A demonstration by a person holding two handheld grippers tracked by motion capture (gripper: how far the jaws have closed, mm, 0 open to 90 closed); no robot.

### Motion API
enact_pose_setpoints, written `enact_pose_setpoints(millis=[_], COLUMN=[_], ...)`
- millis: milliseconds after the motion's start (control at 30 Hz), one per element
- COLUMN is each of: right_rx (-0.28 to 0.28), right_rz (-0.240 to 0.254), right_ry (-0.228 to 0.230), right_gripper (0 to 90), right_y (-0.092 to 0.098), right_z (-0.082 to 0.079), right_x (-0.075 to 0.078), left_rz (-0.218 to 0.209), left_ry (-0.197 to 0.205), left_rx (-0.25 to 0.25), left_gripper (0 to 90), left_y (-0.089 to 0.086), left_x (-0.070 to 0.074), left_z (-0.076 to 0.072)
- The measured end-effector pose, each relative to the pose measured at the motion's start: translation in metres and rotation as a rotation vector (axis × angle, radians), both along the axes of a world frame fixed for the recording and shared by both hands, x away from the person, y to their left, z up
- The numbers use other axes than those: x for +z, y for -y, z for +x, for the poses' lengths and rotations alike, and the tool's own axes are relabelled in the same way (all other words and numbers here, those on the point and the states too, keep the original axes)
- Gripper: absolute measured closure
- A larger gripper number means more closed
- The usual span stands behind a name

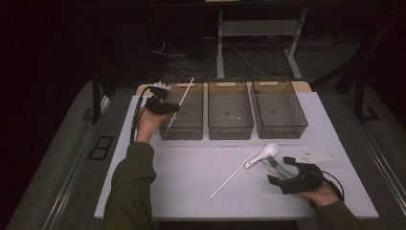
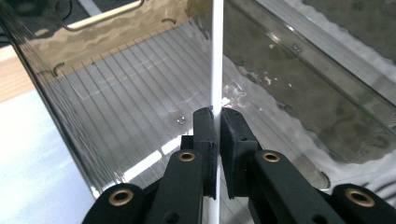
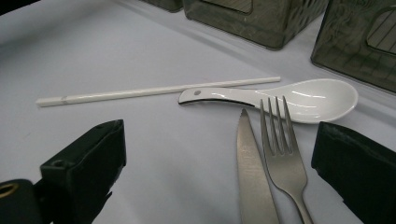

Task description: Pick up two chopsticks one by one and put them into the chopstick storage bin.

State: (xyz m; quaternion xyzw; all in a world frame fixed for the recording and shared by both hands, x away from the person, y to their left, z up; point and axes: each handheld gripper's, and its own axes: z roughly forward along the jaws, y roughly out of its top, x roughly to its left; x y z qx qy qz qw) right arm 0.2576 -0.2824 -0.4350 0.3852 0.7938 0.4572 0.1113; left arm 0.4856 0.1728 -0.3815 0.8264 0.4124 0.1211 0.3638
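My left gripper (image 1: 165,101) is shut on a thin white chopstick (image 1: 182,102) and holds it slanted over the left clear bin (image 1: 183,128). In the left gripper view the chopstick (image 2: 217,56) runs up from between the pressed jaws of the left gripper (image 2: 218,116), above the bin's ribbed floor (image 2: 140,88). My right gripper (image 1: 282,170) rests at the table's front right, open, its jaws either side of a metal knife (image 3: 252,177) and fork (image 3: 282,149). Just beyond them lie a white spoon (image 3: 299,98) and a second white chopstick (image 3: 154,91).
Three clear bins stand in a row at the back of the white table (image 1: 191,172); the middle bin (image 1: 230,115) and right bin (image 1: 279,112) hold nothing I can see. A floor with cables and desk legs lies beyond the table.
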Motion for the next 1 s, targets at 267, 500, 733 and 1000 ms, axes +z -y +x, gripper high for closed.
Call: enact_pose_setpoints(millis=[267, 500, 733, 1000], right_rx=[0.001, -0.001, 0.000, -0.002], right_rz=[0.002, 0.006, 0.004, 0.002], right_ry=[0.002, 0.003, 0.002, 0.004], right_gripper=[3.0, 3.0, 3.1, 3.1], right_y=[0.001, 0.002, 0.001, 0.001], right_z=[0.000, -0.001, -0.001, -0.001], right_x=[0.000, 0.001, 0.001, 0.001], left_rz=[0.061, 0.050, 0.011, -0.068], left_ry=[-0.025, -0.019, 0.011, 0.054], left_rx=[0.037, 0.053, 0.029, -0.044], left_gripper=[83.1, 83.0, 76.3, 59.2], left_y=[0.010, 0.007, 0.007, 0.016], left_x=[-0.008, -0.006, 0.006, 0.030], left_z=[0.005, 0.004, -0.002, -0.023])
